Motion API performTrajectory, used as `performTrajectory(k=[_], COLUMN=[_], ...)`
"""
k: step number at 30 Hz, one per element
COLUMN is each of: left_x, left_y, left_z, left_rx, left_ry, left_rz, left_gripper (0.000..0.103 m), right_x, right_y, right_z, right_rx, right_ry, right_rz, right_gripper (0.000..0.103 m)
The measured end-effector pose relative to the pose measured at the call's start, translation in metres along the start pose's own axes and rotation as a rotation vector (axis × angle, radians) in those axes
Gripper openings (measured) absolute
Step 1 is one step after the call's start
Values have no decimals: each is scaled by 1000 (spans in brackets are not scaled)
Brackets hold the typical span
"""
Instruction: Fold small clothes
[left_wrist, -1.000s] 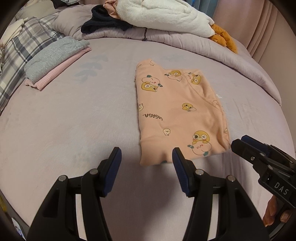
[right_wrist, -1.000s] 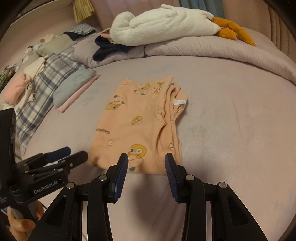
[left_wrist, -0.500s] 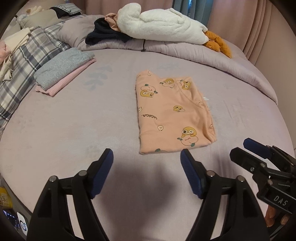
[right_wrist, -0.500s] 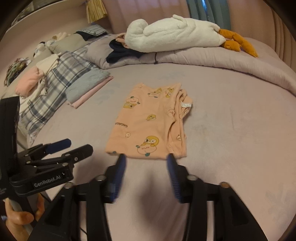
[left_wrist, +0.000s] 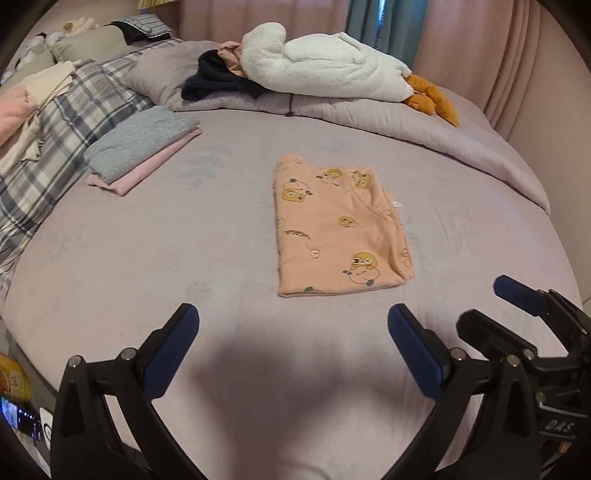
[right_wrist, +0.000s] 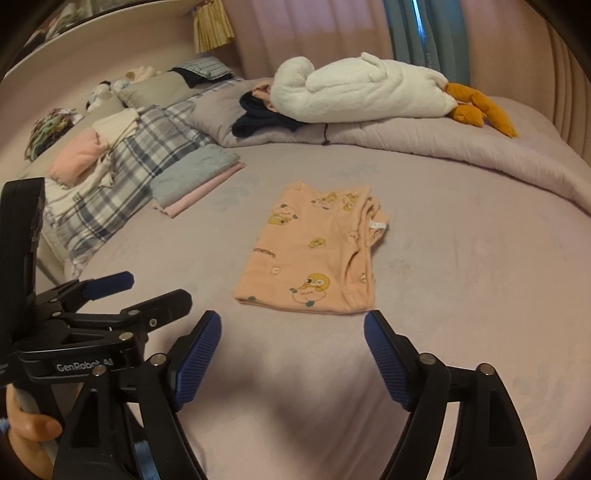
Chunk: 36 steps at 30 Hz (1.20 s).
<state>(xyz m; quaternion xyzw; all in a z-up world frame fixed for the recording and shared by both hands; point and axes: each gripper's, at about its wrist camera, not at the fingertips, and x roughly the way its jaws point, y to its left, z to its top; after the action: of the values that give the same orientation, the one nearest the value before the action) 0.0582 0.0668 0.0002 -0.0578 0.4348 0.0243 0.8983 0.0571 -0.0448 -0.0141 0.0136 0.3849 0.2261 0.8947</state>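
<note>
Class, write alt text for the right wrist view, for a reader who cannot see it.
A folded peach garment with duck prints lies flat on a mauve bed, just beyond the open right tongs. The left tongs, also open, sit at lower left; folded grey and pink clothes are stacked further back.

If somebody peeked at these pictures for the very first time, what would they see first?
Probably the peach folded top printed with yellow cartoon ducks, lying flat in the middle of the lilac bed. Next, the big white fluffy plush goose with orange feet, stretched along the rolled quilt at the far edge. Close up, the left gripper and right gripper hang open, holding nothing.
</note>
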Motion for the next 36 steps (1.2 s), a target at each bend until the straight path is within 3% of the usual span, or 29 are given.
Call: performTrajectory(k=[6, 14, 20, 36], left_x=[-9, -15, -23, -14], left_y=[0, -2, -2, -3], left_z=[-3, -5, -6, -8], left_rx=[0, 12, -9, -33], left_ry=[-15, -15, -26, 8], left_rz=[53, 151, 104, 131], left_gripper=[102, 103, 103, 103], right_x=[-12, -14, -14, -4], right_y=[6, 5, 6, 0], right_z=[1, 2, 3, 6], right_rx=[-7, -10, -16, -5], right_ry=[-28, -42, -35, -10], right_rz=[-7, -38, -43, -72], right_gripper=[97, 102, 102, 102])
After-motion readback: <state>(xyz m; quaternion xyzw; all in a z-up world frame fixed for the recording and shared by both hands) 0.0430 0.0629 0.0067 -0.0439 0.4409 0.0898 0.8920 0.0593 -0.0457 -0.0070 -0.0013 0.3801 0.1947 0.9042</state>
